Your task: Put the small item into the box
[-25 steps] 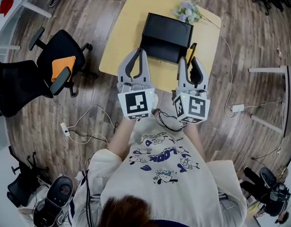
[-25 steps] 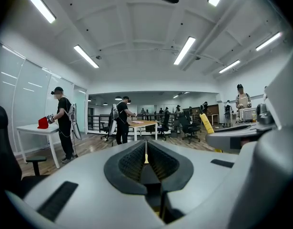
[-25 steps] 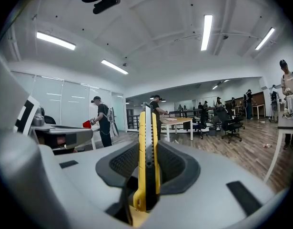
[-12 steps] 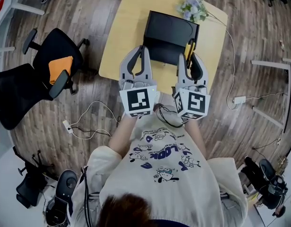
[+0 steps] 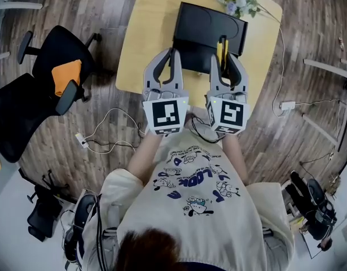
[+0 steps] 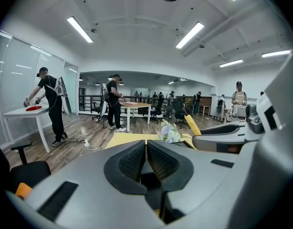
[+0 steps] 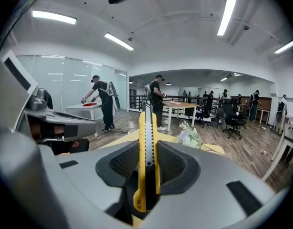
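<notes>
right claw (image 5: 224,58) clamps yellow knife (image 7: 145,142) near black box (image 5: 204,27) — left claw (image 5: 168,53) closed, empty.

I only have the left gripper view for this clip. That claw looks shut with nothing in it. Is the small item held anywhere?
Observer: Yes. The right claw is shut on a yellow utility knife, which stands upright between its jaws.
Operator: Where is the box?
Observer: The head view shows a black box on the yellow table, just ahead of both claws. The knife's tip shows against the box's right part.
Operator: And my left claw, relative to the box?
Observer: In the head view the left claw has its tips at the box's left front edge, level with the right claw.
</notes>
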Motion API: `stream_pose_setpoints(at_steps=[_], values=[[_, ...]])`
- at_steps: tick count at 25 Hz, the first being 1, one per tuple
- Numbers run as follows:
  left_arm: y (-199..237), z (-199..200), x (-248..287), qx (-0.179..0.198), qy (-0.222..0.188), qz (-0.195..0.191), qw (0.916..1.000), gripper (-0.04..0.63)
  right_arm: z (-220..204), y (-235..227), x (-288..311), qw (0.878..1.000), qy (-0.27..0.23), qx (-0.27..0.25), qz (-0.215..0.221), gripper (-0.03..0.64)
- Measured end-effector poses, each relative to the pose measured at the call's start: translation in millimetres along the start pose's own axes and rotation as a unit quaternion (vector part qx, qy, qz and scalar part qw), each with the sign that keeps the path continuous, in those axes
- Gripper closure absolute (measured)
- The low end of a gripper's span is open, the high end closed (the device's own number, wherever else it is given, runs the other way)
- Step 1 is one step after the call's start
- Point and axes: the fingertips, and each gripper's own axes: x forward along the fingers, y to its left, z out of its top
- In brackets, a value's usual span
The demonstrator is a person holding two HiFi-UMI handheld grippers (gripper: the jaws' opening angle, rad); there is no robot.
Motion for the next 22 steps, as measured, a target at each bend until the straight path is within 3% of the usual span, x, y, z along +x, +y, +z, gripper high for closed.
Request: stream_pose_setpoints(at_steps=[12,22], values=[[11.3,-35.7,23.0,-0.012,0.052,-0.006,0.9985,0.571,-40.8,13.0,26.9,0.991,0.081,-0.100,0.042,0.482],[17.1,-57.9,32.6,-0.015,0.081,-0.003,0.9966,0.571,-83.3,24.0,41.3,0.963,0.154,-0.194,0.107,0.482]])
